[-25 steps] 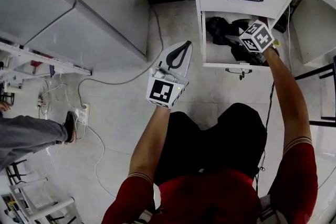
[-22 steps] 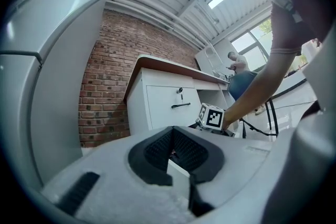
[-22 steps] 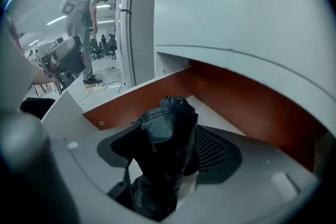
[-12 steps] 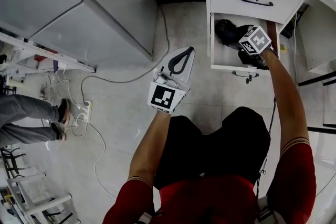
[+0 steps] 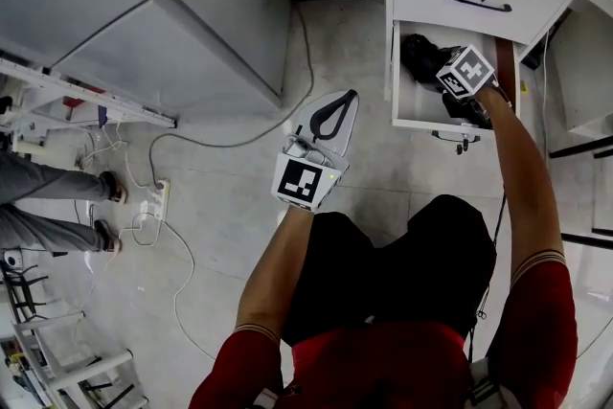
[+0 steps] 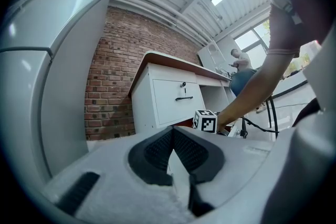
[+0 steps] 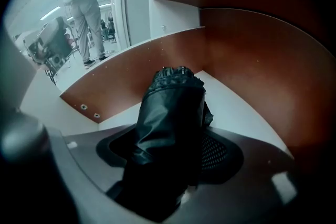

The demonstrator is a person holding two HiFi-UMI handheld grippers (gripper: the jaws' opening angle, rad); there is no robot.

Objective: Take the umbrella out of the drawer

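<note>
Two grippers: left gripper (image 6: 172,136) is idling, jaws together, empty. Right gripper (image 7: 176,162) is sitting in the open drawer (image 5: 410,122), jaws wide and just been closing around the folded black umbrella (image 7: 170,107) lying there, not clamping yet. I'd be centring it and squeezing firmly before lifting.

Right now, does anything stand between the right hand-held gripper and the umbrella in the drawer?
Nothing visible does. The umbrella lies between the jaws of the right hand-held gripper inside the open drawer; the jaws have just been closing.
</note>
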